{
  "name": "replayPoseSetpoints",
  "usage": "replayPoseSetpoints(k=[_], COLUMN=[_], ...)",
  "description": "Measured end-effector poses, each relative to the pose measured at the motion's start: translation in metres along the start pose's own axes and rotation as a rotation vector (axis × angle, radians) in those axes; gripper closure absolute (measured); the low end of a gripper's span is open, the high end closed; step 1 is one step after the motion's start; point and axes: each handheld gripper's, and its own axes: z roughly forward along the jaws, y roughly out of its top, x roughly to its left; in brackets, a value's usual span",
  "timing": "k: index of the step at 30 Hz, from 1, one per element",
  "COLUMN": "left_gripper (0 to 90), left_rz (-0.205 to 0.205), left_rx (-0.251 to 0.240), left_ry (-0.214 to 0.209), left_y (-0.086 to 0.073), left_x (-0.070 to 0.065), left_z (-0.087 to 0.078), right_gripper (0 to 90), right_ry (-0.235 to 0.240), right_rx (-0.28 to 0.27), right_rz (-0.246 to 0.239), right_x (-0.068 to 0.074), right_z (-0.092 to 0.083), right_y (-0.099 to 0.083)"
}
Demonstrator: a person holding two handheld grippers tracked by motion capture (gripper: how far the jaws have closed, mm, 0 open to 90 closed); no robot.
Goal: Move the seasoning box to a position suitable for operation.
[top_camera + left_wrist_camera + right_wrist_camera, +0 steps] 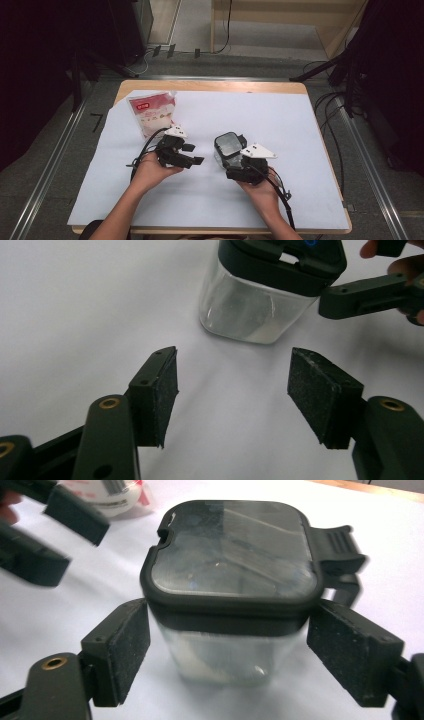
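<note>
Covering most of the wooden table (210, 86): white sheet (280, 130), w/ red-and-white pouch (152, 111) lying far left. Standing mid-sheet, upright: clear square jar (226, 146) w/ dark latched lid (232, 550), flanked by right gripper (235, 161). Jaws apart either side just below lid rim, pads (127, 650) near the walls, contact not certain. To grip well: centre jar btwn pads, squeeze flat glass sides, not lid. Left gripper (192, 155) open, empty, aimed at jar from nearby. Both forearms entering from bottom, hands resting low.
</note>
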Motion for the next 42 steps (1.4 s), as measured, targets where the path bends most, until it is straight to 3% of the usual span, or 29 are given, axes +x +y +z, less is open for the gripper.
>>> replayPoseSetpoints(k=[2,3,8,10,11,12,13,16,20,21,27,32,42], left_gripper=[45.2,50.0,61.3,69.9,73.8,77.0,80.4,90.0,90.0,90.0,90.0,90.0,90.0], left_rz=[0.004,-0.001,-0.013,-0.019,-0.019,-0.01,-0.004,-0.01,-0.016,-0.014,-0.011,-0.009,-0.001], left_rx=[0.005,-0.003,-0.003,-0.01,0.0,-0.001,0.0,0.012,0.036,0.04,0.039,0.028,0.032], left_ry=[0.005,-0.009,-0.025,-0.029,-0.036,-0.035,-0.029,-0.049,-0.056,-0.05,-0.049,-0.038,-0.054], left_y=[0.001,0.003,0.008,0.01,0.015,0.018,0.02,0.025,0.025,0.021,0.019,0.018,0.018], left_x=[0.0,0.001,0.002,0.002,0.003,0.002,0.002,0.002,0.002,0.0,-0.003,-0.004,-0.006], left_z=[0.0,0.0,0.002,0.002,0.001,0.001,0.001,0.003,0.008,0.012,0.019,0.023,0.034], right_gripper=[25.3,34.7,44.6,50.0,55.1,56.5,60.3,71.8,82.0,90.0,90.0,90.0,90.0], right_ry=[0.015,0.033,0.046,0.067,0.122,0.138,0.146,0.143,0.163,0.182,0.215,0.2,0.188], right_rx=[0.008,0.011,0.015,0.027,0.054,0.063,0.078,0.105,0.13,0.13,0.133,0.121,0.116], right_rz=[-0.007,-0.022,-0.036,-0.024,0.017,0.033,0.051,0.037,0.029,0.025,0.049,0.033,0.028], right_x=[-0.002,-0.008,-0.019,-0.027,-0.036,-0.039,-0.044,-0.053,-0.061,-0.066,-0.072,-0.068,-0.068], right_z=[-0.005,-0.013,-0.025,-0.027,-0.024,-0.023,-0.021,-0.019,-0.015,-0.012,-0.002,0.003,0.009], right_y=[0.0,0.0,0.0,0.001,0.001,0.001,0.001,0.002,0.007,0.01,0.009,0.009,0.008])
